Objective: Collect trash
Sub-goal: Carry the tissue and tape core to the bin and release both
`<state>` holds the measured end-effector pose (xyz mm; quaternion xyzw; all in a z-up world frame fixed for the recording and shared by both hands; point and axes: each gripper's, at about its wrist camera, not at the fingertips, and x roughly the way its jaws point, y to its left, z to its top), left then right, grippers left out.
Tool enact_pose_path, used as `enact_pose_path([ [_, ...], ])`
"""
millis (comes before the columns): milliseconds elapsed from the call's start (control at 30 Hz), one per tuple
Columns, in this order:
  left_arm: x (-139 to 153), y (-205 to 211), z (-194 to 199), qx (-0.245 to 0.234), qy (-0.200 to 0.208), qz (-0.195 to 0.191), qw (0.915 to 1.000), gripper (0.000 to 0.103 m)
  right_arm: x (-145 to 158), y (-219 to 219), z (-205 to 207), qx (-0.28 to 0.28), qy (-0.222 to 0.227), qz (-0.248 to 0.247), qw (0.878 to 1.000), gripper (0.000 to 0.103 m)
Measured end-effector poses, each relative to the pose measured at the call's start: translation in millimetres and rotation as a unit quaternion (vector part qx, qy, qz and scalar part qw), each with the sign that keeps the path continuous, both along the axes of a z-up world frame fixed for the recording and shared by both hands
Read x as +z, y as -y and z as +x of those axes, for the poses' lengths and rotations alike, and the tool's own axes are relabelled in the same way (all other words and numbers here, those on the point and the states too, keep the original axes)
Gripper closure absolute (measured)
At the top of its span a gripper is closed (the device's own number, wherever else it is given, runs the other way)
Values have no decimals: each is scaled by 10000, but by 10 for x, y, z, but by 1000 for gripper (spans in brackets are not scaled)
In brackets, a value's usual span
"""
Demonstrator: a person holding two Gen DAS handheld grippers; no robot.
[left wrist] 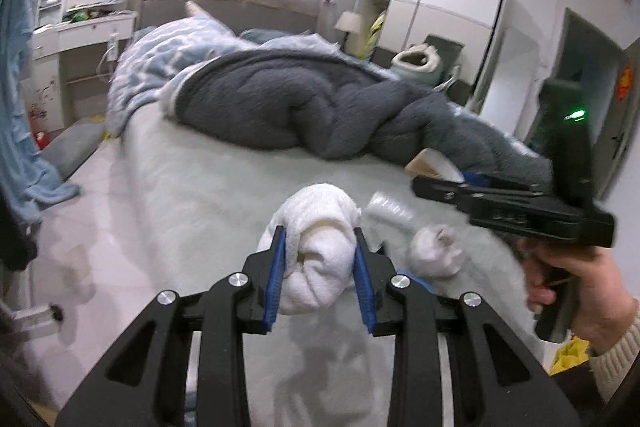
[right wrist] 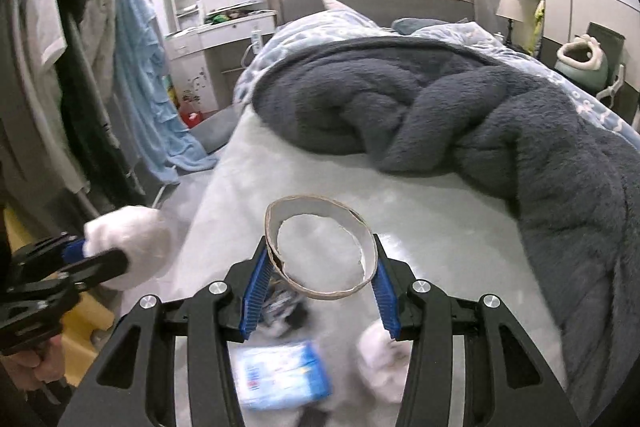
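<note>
In the left wrist view my left gripper point(left wrist: 320, 241) is shut on a white crumpled paper wad point(left wrist: 316, 267), held above the pale bed sheet point(left wrist: 192, 195). A person's hand holds my right gripper point(left wrist: 440, 185) at the right, with a cardboard ring point(left wrist: 434, 163) between its fingers. In the right wrist view my right gripper point(right wrist: 321, 247) is shut on that torn cardboard ring point(right wrist: 320, 205), its blue pads pressing both sides. Below it on the bed lie a blue-and-white packet point(right wrist: 280, 375), a dark wrapper point(right wrist: 284, 307) and a crumpled tissue point(right wrist: 384, 363). The left gripper point(right wrist: 80, 255) with its wad point(right wrist: 128, 243) is at the left.
A clear plastic piece point(left wrist: 390, 209) and a crumpled tissue point(left wrist: 436, 253) lie on the sheet. A dark grey blanket point(right wrist: 460, 107) is heaped across the bed. Hanging clothes point(right wrist: 132, 67) stand at the left, a white dresser point(right wrist: 224, 39) behind, a wardrobe point(left wrist: 440, 11) at the far right.
</note>
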<state>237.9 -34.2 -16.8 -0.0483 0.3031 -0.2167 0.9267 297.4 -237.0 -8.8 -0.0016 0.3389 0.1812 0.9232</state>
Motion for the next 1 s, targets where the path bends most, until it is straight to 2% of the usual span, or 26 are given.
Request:
enact_pose_path([
  [233,-257,-246,-134,220,-360,580,9974,69,-86,-498,-336,400,-159,29,9991,55],
  [433,-428,-581,-229,524,-780,752,9927,69,-103,-913,-621,723,-265,69,9970,55],
  [800,-870,-1088,-438,844,-1808,922,9755,69,-152,-1496,-892,1082,-303,62,9936,55],
  [1000,-1146,-1403,-572,903,-2370,1008,9620,69,-288,-1722,-940,1255,-492,40,9909,55],
])
